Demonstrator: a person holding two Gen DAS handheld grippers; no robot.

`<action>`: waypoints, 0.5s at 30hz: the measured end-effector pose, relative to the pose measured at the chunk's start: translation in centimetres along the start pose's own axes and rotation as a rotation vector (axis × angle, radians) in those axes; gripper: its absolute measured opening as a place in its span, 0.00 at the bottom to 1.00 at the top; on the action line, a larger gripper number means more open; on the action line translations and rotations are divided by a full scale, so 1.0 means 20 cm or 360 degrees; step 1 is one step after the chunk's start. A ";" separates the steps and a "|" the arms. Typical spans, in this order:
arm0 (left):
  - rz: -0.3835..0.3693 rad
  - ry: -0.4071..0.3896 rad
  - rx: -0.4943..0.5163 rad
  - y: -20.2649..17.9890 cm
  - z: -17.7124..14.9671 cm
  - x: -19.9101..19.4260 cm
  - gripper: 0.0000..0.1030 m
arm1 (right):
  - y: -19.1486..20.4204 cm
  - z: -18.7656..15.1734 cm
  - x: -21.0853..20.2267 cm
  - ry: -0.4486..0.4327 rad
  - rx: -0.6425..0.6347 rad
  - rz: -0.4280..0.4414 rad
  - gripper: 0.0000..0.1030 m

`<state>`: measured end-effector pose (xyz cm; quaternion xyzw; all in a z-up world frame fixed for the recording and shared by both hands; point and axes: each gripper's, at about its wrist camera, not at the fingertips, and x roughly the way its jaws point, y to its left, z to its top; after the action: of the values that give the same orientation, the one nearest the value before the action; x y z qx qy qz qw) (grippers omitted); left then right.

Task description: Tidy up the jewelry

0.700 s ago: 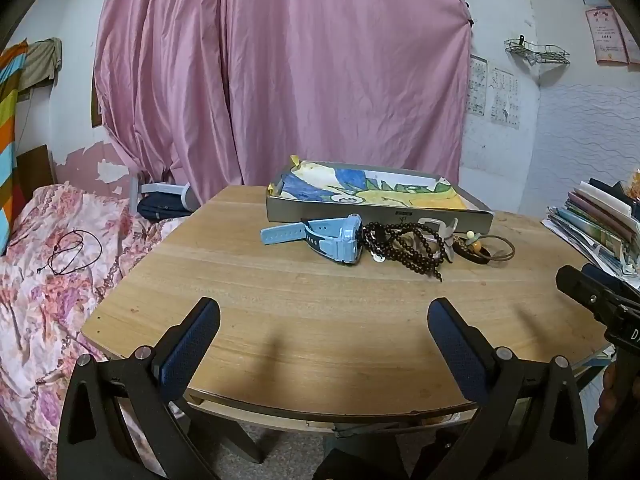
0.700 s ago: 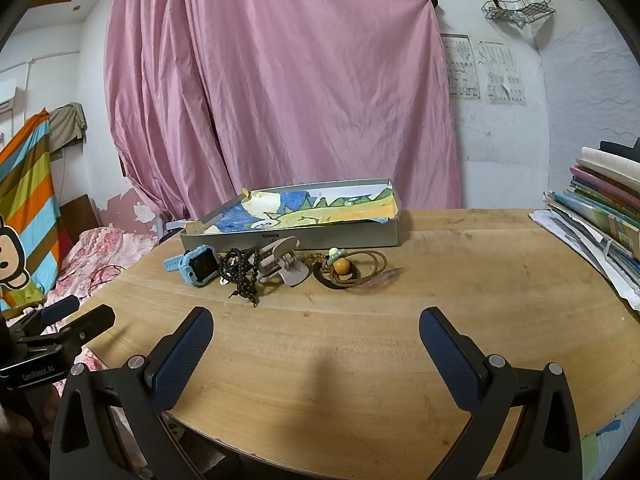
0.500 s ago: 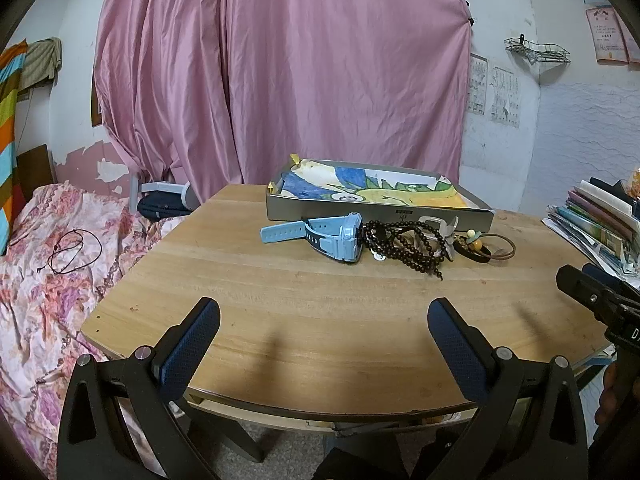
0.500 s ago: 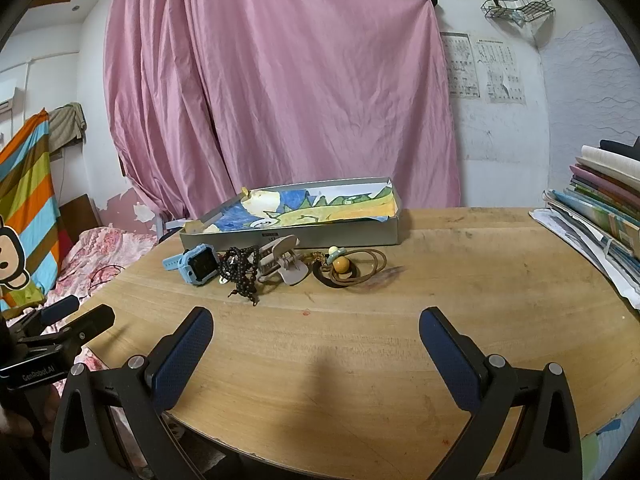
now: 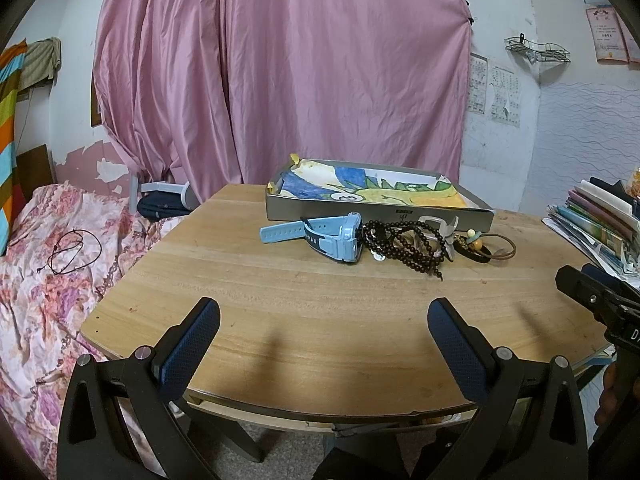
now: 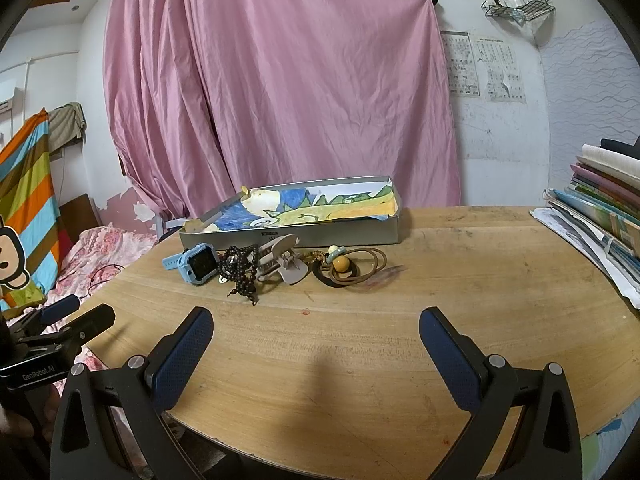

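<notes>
A grey metal tray (image 5: pixel 280 210) (image 6: pixel 392 230) lined with a colourful drawing sits at the back of the round wooden table (image 5: pixel 280 300) (image 6: pixel 480 280). In front of it lie a light blue watch (image 5: pixel 336 238) (image 6: pixel 198 266), a dark bead bracelet (image 5: pixel 404 242) (image 6: pixel 240 268), a beige hair claw (image 6: pixel 282 262) and a brown cord necklace with a yellow bead (image 5: pixel 486 246) (image 6: pixel 348 270). My left gripper (image 5: pixel 320 320) and my right gripper (image 6: pixel 316 328) both hover open over the near table edge, well short of the jewelry, holding nothing.
A stack of books and papers (image 5: pixel 596 220) (image 6: pixel 600 216) fills the table's right side. A bed with a floral cover (image 5: pixel 48 272) lies to the left. A pink curtain (image 5: pixel 280 72) hangs behind. Each gripper shows at the other view's edge.
</notes>
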<state>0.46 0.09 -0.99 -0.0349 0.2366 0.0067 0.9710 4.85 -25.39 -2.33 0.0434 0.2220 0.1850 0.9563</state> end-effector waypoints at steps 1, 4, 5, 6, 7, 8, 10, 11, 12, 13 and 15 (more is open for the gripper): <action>-0.0002 0.0000 0.0000 0.00 0.00 0.00 0.99 | 0.00 0.00 0.00 0.0000 0.0000 0.0001 1.00; -0.0003 0.0002 0.0001 -0.01 -0.01 0.01 0.99 | 0.00 0.00 0.00 0.0001 0.0001 0.0000 1.00; -0.0002 0.0002 0.0001 -0.01 -0.01 0.01 0.99 | 0.00 0.00 0.00 0.0001 0.0001 0.0001 1.00; -0.0002 0.0002 0.0001 -0.01 -0.01 0.01 0.99 | 0.00 0.00 0.00 0.0002 0.0001 0.0000 1.00; -0.0002 0.0002 0.0001 -0.01 -0.01 0.01 0.99 | 0.00 0.00 0.00 0.0002 0.0001 0.0000 1.00; -0.0001 0.0002 0.0000 -0.01 -0.01 0.01 0.99 | 0.00 0.00 0.00 0.0002 0.0002 0.0000 1.00; -0.0002 0.0003 0.0000 -0.01 -0.01 0.01 0.99 | 0.00 0.00 0.01 0.0003 0.0002 0.0000 1.00; -0.0002 0.0003 0.0000 -0.01 0.00 0.01 0.99 | 0.00 0.00 0.01 0.0003 0.0002 0.0000 1.00; -0.0001 0.0004 0.0000 -0.01 0.00 0.01 0.99 | 0.00 0.00 0.01 0.0005 0.0003 0.0001 1.00; -0.0003 0.0005 0.0000 -0.01 -0.01 0.01 0.99 | 0.00 0.00 0.01 0.0005 0.0003 0.0000 1.00; -0.0004 0.0008 0.0002 -0.02 -0.01 0.01 0.99 | 0.00 0.00 0.01 0.0005 0.0003 0.0001 1.00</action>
<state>0.62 -0.26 -1.19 -0.0346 0.2390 0.0051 0.9704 4.96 -25.38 -2.39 0.0441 0.2237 0.1853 0.9559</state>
